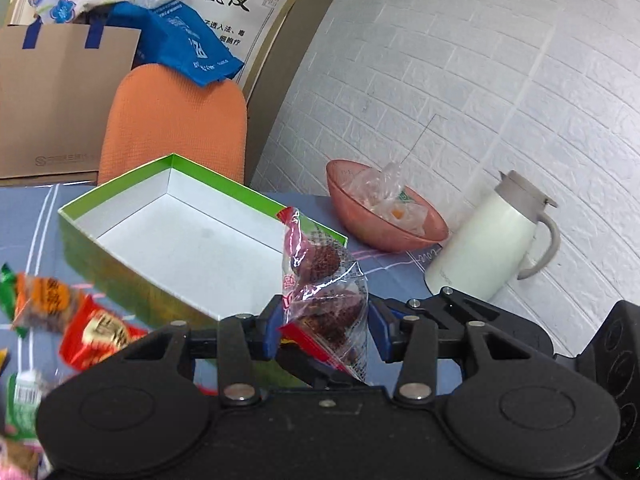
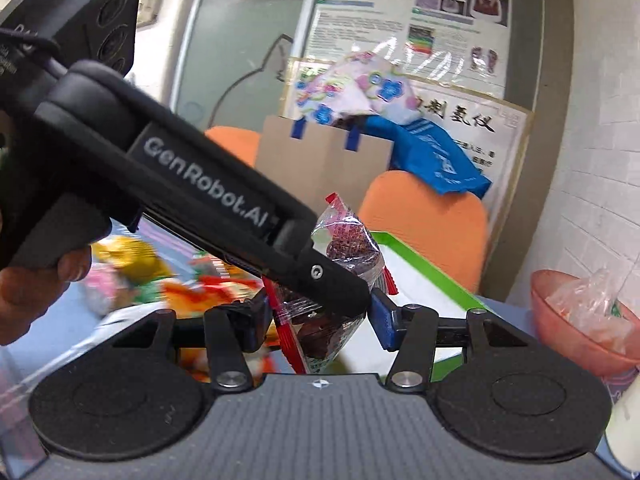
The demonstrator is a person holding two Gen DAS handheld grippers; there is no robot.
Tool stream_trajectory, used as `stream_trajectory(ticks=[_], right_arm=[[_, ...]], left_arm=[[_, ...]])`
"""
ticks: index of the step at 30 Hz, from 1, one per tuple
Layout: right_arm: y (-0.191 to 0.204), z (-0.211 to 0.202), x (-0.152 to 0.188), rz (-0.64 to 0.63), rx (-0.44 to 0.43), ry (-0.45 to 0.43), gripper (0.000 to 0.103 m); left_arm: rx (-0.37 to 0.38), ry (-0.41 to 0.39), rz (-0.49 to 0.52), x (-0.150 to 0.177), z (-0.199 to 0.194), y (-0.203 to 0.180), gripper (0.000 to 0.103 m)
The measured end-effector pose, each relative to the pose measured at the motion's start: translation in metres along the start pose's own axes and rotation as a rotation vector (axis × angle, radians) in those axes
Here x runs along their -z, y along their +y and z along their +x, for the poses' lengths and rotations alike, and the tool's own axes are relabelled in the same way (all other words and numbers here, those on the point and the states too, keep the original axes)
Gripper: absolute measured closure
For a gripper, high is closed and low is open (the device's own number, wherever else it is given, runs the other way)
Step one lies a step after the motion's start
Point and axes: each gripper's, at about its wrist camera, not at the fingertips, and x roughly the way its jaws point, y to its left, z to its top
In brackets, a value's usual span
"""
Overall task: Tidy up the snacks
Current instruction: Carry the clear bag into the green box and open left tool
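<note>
A clump of clear-wrapped dark brown snack packets (image 1: 324,280) with red ends hangs above the table; I cannot tell if it is one packet or two. My left gripper (image 1: 326,328) is shut on it, both blue pads against the wrapper. In the right wrist view the same packets (image 2: 344,240) stand between the pads of my right gripper (image 2: 320,324), which also presses on them, with the left gripper's finger (image 2: 340,286) crossing in from the upper left. Just beyond stands the open green box (image 1: 120,276), white inside and empty, its green rim (image 2: 420,264) behind the packets.
Several loose snack packets (image 1: 96,332) lie on the blue cloth at the left. A pink bowl (image 1: 384,240) with plastic wrappers and a white jug (image 1: 488,240) stand at the right by the brick wall. An orange chair (image 1: 176,120) stands behind the box. A hand (image 2: 36,284) holds the left gripper's handle.
</note>
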Motion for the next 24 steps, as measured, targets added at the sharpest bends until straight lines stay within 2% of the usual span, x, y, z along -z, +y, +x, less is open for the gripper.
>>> stream_trajectory(ticks=[9,10,11,12,13,15,17,20,24], right_arm=[[-0.030,0.048,0.014,0.085,-0.012,0.078,0.017],[-0.032,0.052,0.015,0.095,-0.019,0.087,0.016],[-0.032,0.055,0.017,0.108,-0.030,0.097,0.013],[-0.032,0.057,0.020,0.120,-0.035,0.105,0.010],[-0.031,0.057,0.021,0.124,-0.014,0.108,0.000],[-0.028,0.053,0.017,0.084,0.069,0.111,0.000],[-0.024,0.032,0.014,0.037,0.125,0.071,0.000],[-0.019,-0.013,0.012,0.040,0.134,-0.028,0.000],[-0.013,-0.055,0.018,0.119,0.131,-0.040,0.000]], left_arm=[[-0.033,0.068,-0.027,-0.015,0.058,0.026,0.031],[-0.045,0.069,-0.031,-0.013,0.060,0.028,0.023],[-0.058,0.063,-0.042,-0.012,0.061,0.030,0.003],[-0.079,0.055,-0.060,-0.010,0.060,0.033,0.000],[-0.106,0.038,-0.076,-0.009,0.055,0.033,0.000],[-0.130,-0.023,-0.084,-0.008,0.036,0.033,0.000],[-0.128,-0.069,-0.080,-0.007,0.011,0.030,0.000],[-0.172,-0.144,-0.046,-0.001,-0.028,0.015,0.000],[-0.228,-0.210,0.018,0.027,-0.071,-0.008,0.000]])
